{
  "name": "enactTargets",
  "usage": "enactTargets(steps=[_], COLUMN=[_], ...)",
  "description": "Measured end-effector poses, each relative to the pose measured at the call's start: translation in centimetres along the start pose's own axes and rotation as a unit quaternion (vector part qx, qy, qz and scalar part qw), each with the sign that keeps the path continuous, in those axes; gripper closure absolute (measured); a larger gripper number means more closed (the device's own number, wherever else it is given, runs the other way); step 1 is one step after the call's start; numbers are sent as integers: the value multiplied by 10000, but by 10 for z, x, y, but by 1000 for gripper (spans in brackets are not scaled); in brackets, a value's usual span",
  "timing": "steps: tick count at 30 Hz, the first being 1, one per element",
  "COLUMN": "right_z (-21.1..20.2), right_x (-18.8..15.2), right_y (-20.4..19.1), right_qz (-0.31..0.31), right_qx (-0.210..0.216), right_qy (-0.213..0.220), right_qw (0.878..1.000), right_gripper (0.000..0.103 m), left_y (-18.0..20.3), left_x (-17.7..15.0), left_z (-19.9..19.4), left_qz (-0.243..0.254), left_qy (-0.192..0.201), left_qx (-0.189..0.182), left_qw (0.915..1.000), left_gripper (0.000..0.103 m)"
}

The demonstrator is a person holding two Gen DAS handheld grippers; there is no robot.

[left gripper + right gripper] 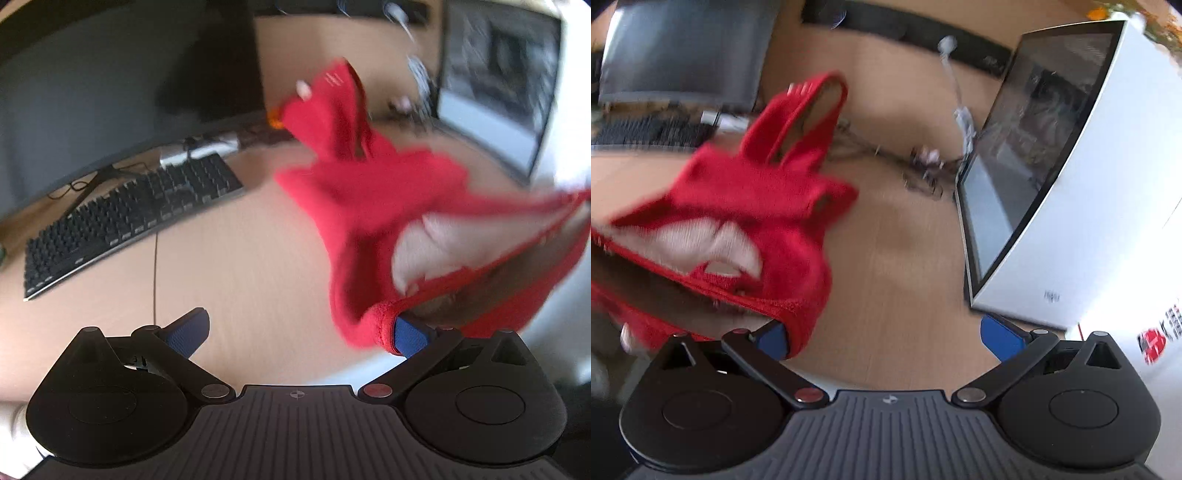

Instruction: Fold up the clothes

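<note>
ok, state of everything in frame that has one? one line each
red garment: lifted off the desk, blurred, hem hooked over one finger of each gripper, not folded
left gripper: open, nothing clamped between its fingers
right gripper: open, nothing clamped
left monitor: screen dark
right monitor: dark, showing reflections
keyboard: flat on the desk

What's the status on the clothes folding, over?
Left gripper open, red garment hooked over one finger. Right gripper open, same garment draped on its inner finger. Garment aloft, unfolded. Keyboard, monitor flank the desk.
</note>
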State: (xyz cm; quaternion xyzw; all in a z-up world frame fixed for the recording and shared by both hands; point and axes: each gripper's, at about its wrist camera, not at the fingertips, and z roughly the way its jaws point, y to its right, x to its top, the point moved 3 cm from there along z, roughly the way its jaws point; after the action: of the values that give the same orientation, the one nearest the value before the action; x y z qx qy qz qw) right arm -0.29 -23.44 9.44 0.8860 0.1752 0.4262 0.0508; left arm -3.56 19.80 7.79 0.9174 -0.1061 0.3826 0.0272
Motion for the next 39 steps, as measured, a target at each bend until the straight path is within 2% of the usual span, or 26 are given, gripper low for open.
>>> enactTargets(steps=[3, 5, 9, 13, 18, 21, 26, 29, 32, 34, 37, 39], right_z=[25, 51, 103, 160, 234, 263, 269, 258, 240, 239, 262, 277], right_x=[30, 51, 87, 109, 112, 107, 100, 107, 123, 131, 126, 116], right_y=[21, 26, 27, 32, 25, 20, 23, 26, 30, 29, 24, 18], right_qz=[225, 55, -357, -546, -698, -761, -484, -359, -371, -527, -564, -636], right_qx=[-11, -182, -395, -164, 241, 395, 534, 421, 334, 251, 139, 98], right_qy=[239, 383, 602, 590, 154, -115, -277, -204, 54, 174, -113, -324], right_qw=[9995, 9991, 9968, 9966, 9972, 9962, 9970, 9983, 9987, 9981, 9982, 9974], right_gripper=[0, 0, 0, 0, 0, 0, 0, 0, 0, 0, 0, 0], left_y=[-2, -2, -4, -4, -6, -9, -11, -14, -19, -23, -19, -15], left_x=[43, 71, 106, 113, 100, 99, 101, 109, 119, 118, 110, 107], left_z=[19, 39, 92, 143, 186, 193, 207, 208, 203, 211, 234, 240], left_qz=[38, 30, -259, -371, -525, -621, -366, -130, 87, -17, 32, 74], left_qy=[276, 377, 168, -325, -919, -1037, -1128, -1051, -825, -842, -1057, -1063], left_qx=[256, 484, 1035, 1516, 1865, 1889, 1787, 1684, 1566, 1479, 1393, 1410], left_qw=[9993, 9981, 9941, 9872, 9767, 9745, 9767, 9800, 9842, 9854, 9846, 9843], left_gripper=[0, 0, 0, 0, 0, 0, 0, 0, 0, 0, 0, 0])
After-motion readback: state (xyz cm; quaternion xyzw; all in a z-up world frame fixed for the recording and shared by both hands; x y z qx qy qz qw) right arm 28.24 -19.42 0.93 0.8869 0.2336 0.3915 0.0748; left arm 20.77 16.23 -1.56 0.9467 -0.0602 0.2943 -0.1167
